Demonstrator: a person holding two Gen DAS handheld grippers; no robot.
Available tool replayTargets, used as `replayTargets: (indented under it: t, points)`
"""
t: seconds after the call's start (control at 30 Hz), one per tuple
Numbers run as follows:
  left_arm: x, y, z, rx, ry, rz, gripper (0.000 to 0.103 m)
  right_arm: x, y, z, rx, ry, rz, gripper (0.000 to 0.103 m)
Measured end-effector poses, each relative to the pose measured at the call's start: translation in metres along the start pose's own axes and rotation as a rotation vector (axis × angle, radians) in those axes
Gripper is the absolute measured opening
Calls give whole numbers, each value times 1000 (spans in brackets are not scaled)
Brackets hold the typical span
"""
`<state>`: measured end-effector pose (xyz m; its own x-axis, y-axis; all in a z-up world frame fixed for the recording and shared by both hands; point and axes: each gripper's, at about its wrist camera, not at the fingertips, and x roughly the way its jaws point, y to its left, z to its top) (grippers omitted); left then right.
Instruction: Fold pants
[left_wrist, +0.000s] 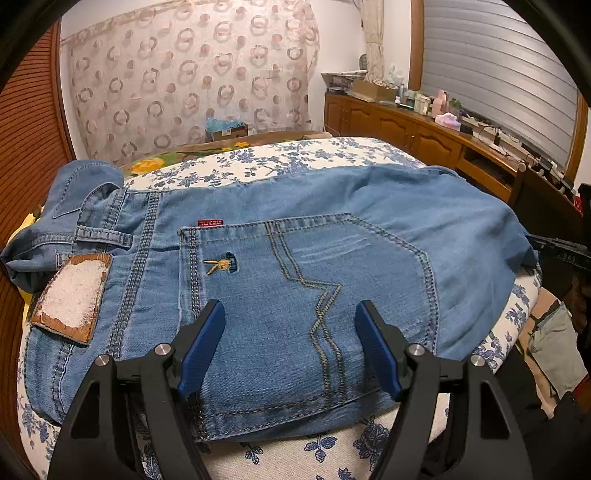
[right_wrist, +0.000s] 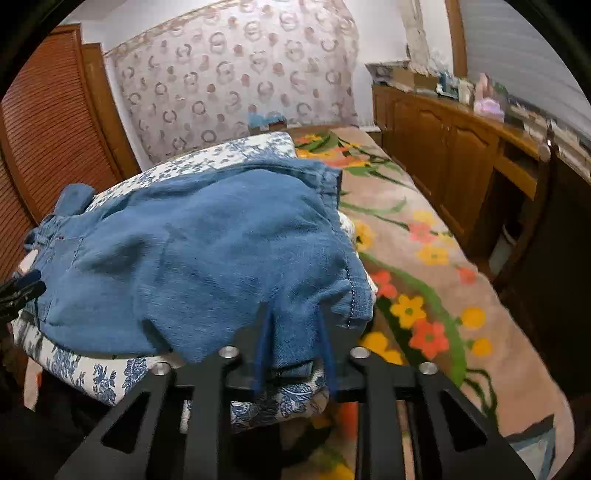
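Note:
Blue jeans (left_wrist: 295, 266) lie folded on a white quilt with blue flowers (left_wrist: 280, 155), back pocket and leather waist patch (left_wrist: 72, 295) facing up. My left gripper (left_wrist: 290, 310) stands open low over the back pocket, its blue pads (left_wrist: 205, 343) wide apart with only flat denim beneath them. In the right wrist view the jeans (right_wrist: 199, 258) bulge over the quilt's near corner. My right gripper (right_wrist: 291, 317) has its pads drawn close on a fold of denim at the jeans' near right edge. Its dark body (left_wrist: 561, 251) shows at the jeans' right end, and the left gripper's tip (right_wrist: 22, 288) at the left edge.
The quilt (right_wrist: 110, 373) sits on a bedspread with orange and yellow flowers (right_wrist: 417, 280). A wooden cabinet (left_wrist: 399, 129) with cluttered top runs along the right. A louvered wooden door (right_wrist: 48, 129) stands at the left and a patterned curtain (left_wrist: 192, 77) hangs behind.

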<state>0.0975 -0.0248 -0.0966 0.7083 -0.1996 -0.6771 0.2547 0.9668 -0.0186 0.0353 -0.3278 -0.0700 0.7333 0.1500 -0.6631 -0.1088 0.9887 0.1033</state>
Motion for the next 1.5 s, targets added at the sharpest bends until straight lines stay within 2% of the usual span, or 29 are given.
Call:
replayTargets:
  t: [0.2, 0.4, 0.6, 0.8, 0.93, 1.0, 1.2, 1.33, 1.37, 1.43, 1.5]
  points:
    - [0, -1, 0, 0, 0, 0, 74, -21, -5, 1, 12, -98, -14, 10]
    - [1, -1, 0, -2, 0, -1, 74, -42, 2, 3, 5, -195, -17, 10]
    - [-1, 1, 0, -16, 3, -8, 74, -54, 7, 14, -6, -243, 28, 10]
    - [-1, 3, 1, -15, 1, -10, 74, -48, 4, 16, -12, -234, 68, 10]
    - [0, 3, 1, -14, 1, -9, 74, -26, -5, 12, -21, -136, 81, 10]
    - [0, 3, 1, -14, 0, -10, 74, -17, -12, 4, -16, -100, 61, 13]
    - [1, 0, 1, -7, 2, -2, 75, -6, -35, -19, 25, -71, 42, 16]
    - [1, 1, 1, -4, 3, -1, 75, -6, -39, -20, 28, -81, 52, 16]
    - [1, 0, 1, -6, 2, -2, 75, -6, -34, -15, 24, -83, 43, 17]
    - [1, 0, 1, -4, 3, 0, 75, -7, -24, -6, 14, -89, 25, 29]
    - [2, -1, 1, -4, 2, 0, 75, -4, -16, -3, 1, -81, 25, 30]
